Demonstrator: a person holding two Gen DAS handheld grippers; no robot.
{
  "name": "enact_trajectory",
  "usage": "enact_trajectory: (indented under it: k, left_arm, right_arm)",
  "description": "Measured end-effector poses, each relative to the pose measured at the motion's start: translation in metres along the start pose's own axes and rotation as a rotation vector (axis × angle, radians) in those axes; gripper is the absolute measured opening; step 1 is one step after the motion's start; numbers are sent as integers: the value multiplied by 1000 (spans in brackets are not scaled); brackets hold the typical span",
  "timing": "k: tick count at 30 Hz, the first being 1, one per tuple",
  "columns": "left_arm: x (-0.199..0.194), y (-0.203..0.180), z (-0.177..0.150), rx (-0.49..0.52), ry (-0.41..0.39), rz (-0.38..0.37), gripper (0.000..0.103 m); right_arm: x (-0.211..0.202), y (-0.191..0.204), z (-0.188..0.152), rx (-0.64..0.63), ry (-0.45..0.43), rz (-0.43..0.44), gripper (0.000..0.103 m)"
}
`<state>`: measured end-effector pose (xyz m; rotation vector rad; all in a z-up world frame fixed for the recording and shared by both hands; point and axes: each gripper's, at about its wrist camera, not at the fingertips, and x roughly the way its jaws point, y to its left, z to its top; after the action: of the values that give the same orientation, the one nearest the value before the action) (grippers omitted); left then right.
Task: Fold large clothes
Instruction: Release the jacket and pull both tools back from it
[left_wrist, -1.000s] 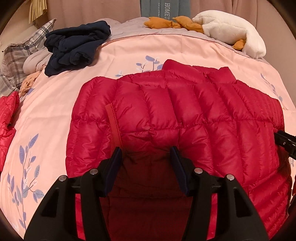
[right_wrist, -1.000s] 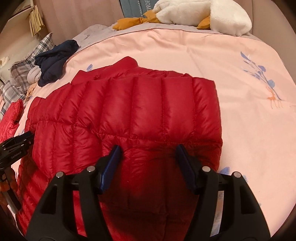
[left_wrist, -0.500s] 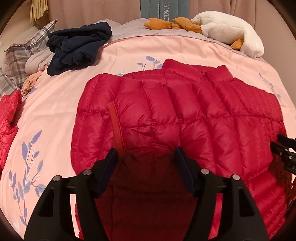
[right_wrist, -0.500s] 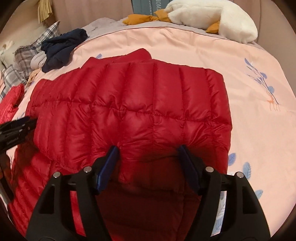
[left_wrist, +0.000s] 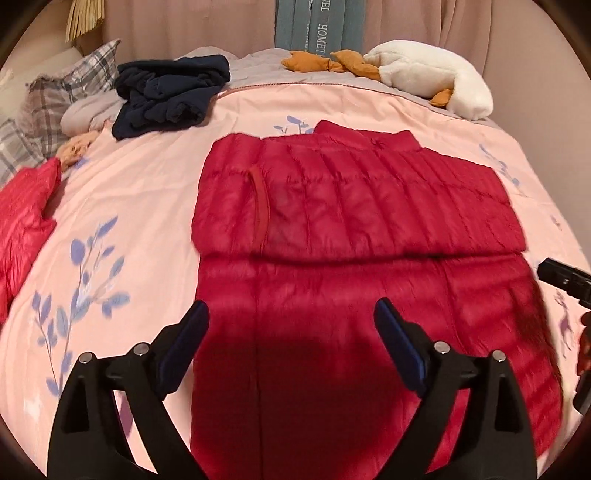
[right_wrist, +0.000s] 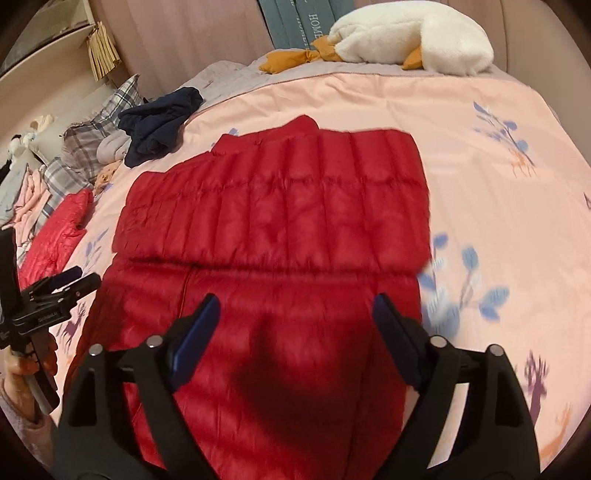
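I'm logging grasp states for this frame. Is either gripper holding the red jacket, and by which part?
Nothing is held. The left gripper and right gripper are both open above the red down jacket, their fingers clear of the fabric.

We see a red quilted down jacket (left_wrist: 354, 236) (right_wrist: 273, 236) lying flat on the pink bed cover. Its far half is folded over the near half, making a straight crosswise edge. The collar points away from us. A sleeve cuff lies on the folded layer's left side.
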<state>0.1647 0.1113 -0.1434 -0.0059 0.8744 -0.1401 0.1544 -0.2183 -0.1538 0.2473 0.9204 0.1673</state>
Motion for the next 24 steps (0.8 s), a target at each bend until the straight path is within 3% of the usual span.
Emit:
enact_trajectory:
  k: [2, 19, 24]
  left_arm:
    - [-10, 5, -12, -6, 0, -4, 99]
    - [-36, 36, -92, -87, 87, -17, 102]
    - [-33, 42, -109, -132, 129, -81, 102]
  right_arm:
    - [-6, -5, -11, 26, 17, 14, 91]
    - [-33, -43, -87, 190, 158, 88, 100]
    - [-32, -38, -98, 185, 190, 119, 100]
